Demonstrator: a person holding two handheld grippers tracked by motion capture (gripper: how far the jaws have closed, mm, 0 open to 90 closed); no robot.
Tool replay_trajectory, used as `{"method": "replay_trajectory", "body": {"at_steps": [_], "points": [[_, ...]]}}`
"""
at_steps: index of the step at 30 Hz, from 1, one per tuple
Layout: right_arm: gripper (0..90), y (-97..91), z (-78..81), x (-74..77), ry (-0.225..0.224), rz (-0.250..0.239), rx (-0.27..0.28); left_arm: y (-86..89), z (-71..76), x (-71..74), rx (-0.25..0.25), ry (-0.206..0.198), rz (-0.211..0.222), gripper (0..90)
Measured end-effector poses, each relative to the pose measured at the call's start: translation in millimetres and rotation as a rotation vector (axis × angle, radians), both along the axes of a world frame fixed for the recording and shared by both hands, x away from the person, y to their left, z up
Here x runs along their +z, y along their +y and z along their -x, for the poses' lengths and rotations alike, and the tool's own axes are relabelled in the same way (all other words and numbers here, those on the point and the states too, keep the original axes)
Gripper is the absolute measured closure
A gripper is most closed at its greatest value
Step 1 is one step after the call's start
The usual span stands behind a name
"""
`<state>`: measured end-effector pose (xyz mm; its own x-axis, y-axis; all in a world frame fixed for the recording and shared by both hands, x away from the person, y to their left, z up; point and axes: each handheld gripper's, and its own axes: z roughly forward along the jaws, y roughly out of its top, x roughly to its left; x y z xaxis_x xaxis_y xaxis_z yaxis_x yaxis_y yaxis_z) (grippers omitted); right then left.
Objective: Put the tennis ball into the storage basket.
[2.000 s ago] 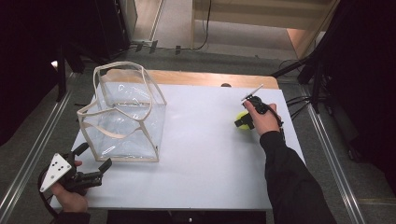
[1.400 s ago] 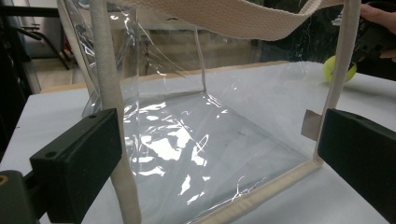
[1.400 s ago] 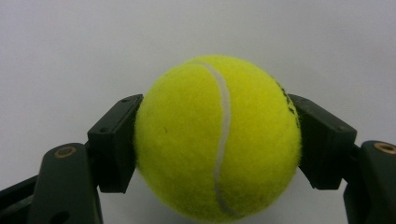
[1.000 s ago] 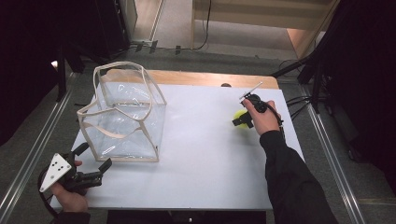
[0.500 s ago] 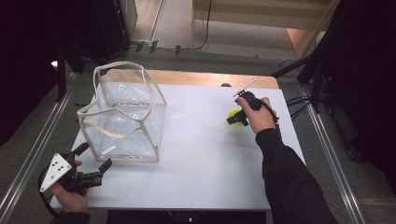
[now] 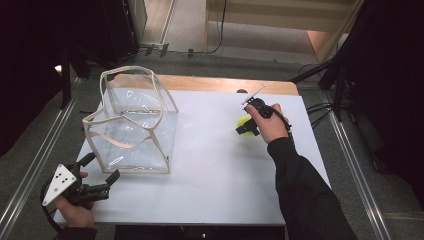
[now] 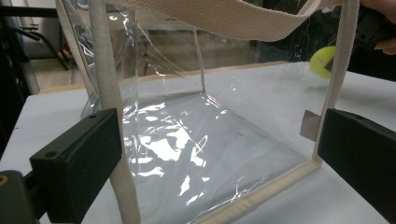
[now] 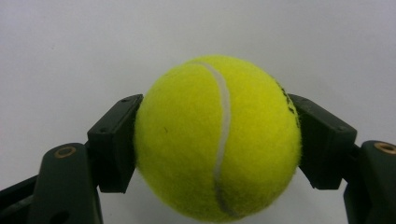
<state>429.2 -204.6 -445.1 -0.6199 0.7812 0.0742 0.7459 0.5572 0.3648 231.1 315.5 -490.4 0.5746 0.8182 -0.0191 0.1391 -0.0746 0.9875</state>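
Now we have the right gripper [image 6: 243, 126] clenched on the tennis ball [image 8: 217, 140], both pads pressed flat against its flanks, the white seam running down its front between them. In the high view the tennis ball shows as a yellow patch at the gripper's tip, on the side facing the clear bag [image 6: 134, 125], over the white table [image 6: 210, 170]. So the thing is already in our claw, not out ahead of it.

What the next move turns on, as we judge it: the clear bag stands well apart from the ball, across a bare stretch of table, mouth up and rimmed with cream webbing. A ball has no long axis to fuss over, so only the carry toward the bag and the height of its rim matter.

Our left gripper [image 6: 100, 175] waits just beside the bag's near corner, jaws spread wide and released, one on either side of that corner [image 7: 322, 158]. It's the nearer hand to the bag by far; through the plastic we catch the ball beyond the bag's far side.
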Motion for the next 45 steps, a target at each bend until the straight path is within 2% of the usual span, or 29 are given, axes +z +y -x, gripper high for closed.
{"method": "replay_trajectory", "body": {"at_steps": [34, 45], "points": [[23.3, 58.6, 0.6, 11.9, 0.003, -0.016, 0.126, -0.3, -0.4, 0.0, -0.006, -0.002, -0.005, 0.0], [23.3, 75.7, 2.4, 22.1, 0.0, -0.014, 0.176, -0.2, -0.7, 0.0, -0.008, -0.003, -0.005, 0.0]]}}
